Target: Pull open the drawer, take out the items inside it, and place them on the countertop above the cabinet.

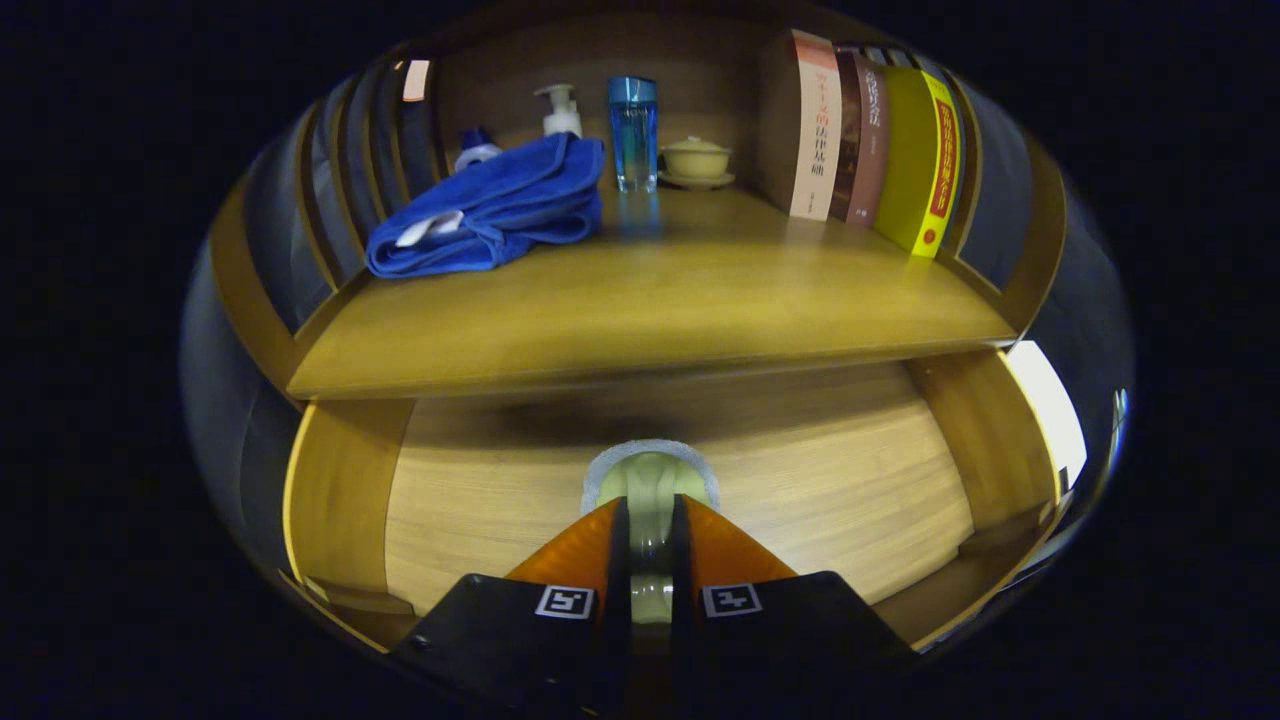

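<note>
My gripper [650, 545] held a pale, rounded object [650, 480], possibly a sponge, pinched between both fingers above the open drawer [700, 480]. At 12 o'clock lay the tabletop [650, 300]; at 11, a blue towel [490, 205].

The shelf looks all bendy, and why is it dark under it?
Gripper view: the fisheye lens curves the countertop edge; the countertop shades the drawer below; the tongs, pinching a pale green item, look sharp, while the books bow.
</note>
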`<control>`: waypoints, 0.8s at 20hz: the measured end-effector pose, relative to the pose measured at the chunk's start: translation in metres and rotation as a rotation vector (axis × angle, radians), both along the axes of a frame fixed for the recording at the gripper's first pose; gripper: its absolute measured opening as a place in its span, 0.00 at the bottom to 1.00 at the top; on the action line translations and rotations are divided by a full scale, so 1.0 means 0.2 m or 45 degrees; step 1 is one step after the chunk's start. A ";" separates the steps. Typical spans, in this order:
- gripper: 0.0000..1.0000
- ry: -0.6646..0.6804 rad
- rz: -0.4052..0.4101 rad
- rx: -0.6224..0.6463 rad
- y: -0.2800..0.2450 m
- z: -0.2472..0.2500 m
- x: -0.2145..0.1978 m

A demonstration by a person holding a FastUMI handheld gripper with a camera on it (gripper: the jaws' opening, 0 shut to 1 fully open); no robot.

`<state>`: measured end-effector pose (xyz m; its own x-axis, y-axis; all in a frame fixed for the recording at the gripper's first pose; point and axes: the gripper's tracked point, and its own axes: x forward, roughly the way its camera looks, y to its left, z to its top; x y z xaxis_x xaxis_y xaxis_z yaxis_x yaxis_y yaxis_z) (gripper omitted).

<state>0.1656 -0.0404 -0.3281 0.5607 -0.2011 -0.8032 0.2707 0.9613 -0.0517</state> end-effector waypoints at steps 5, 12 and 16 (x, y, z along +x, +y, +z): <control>0.26 -0.100 -0.066 -0.077 -0.03 0.34 -0.04; 0.26 -0.310 -0.101 -0.141 -0.19 0.78 0.16; 0.26 -0.345 -0.034 -0.155 -0.29 0.79 0.38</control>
<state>0.2423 -0.0977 -0.1706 0.7446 -0.3045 -0.5940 0.3154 0.9448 -0.0888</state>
